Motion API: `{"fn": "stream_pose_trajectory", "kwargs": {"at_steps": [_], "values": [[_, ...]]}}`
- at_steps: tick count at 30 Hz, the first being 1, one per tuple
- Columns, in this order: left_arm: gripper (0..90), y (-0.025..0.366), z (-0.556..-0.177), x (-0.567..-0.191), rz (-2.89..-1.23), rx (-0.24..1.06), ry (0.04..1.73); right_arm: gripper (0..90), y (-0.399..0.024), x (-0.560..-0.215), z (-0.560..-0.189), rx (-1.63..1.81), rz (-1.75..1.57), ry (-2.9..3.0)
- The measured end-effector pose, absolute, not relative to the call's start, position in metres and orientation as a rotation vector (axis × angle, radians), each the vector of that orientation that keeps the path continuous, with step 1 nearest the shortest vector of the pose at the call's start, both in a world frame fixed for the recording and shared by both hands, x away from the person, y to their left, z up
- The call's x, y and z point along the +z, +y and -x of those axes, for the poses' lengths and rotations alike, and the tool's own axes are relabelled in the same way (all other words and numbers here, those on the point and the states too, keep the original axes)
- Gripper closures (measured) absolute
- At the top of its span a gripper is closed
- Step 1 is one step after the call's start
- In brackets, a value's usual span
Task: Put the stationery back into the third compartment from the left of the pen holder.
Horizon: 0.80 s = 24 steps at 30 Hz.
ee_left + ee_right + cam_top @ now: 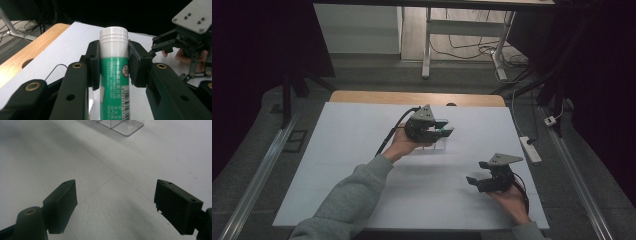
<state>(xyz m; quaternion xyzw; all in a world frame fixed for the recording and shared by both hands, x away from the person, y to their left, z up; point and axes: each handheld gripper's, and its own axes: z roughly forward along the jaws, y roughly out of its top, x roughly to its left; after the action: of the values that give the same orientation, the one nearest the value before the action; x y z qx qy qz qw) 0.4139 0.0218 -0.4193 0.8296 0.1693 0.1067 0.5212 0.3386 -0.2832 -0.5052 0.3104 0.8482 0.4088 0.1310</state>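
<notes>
Grippers are two here, one in each of my hands, and the things are also two: one tube and one clear holder. My left gripper (443, 131) is above the middle of the table, and its pads are pressed on both sides of the tube (114, 75), so the tube is held firmly in the air. The tube is a round plastic cylinder with a green printed body, a barcode and a white ribbed cap (114, 33) which stands out past the jaws. Just under and beside this gripper, the clear holder (439, 145) stands on the table; in the right gripper view I see its transparent walls (119, 125) with divisions inside. My right gripper (477, 181) is lower to the right, near the table's edge, well apart from the tube; its jaws stand wide with nothing between them. The surface is a smooth white sheet (347, 150) with thin creases, on a wooden table (362, 96) with rounded corners. The room around is dark, with grey floor, a white power strip (530, 149) to the right and cables behind.
</notes>
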Motion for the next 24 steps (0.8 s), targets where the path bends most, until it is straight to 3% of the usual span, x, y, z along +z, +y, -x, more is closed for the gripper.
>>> {"fn": "stream_pose_trajectory", "kwargs": {"at_steps": [24], "values": [[64.0, -0.001, -0.448, -0.417, -1.987, 0.253, 0.463, 18.4, -0.285, -0.506, -0.339, 1.189, -0.914, 2.461]]}}
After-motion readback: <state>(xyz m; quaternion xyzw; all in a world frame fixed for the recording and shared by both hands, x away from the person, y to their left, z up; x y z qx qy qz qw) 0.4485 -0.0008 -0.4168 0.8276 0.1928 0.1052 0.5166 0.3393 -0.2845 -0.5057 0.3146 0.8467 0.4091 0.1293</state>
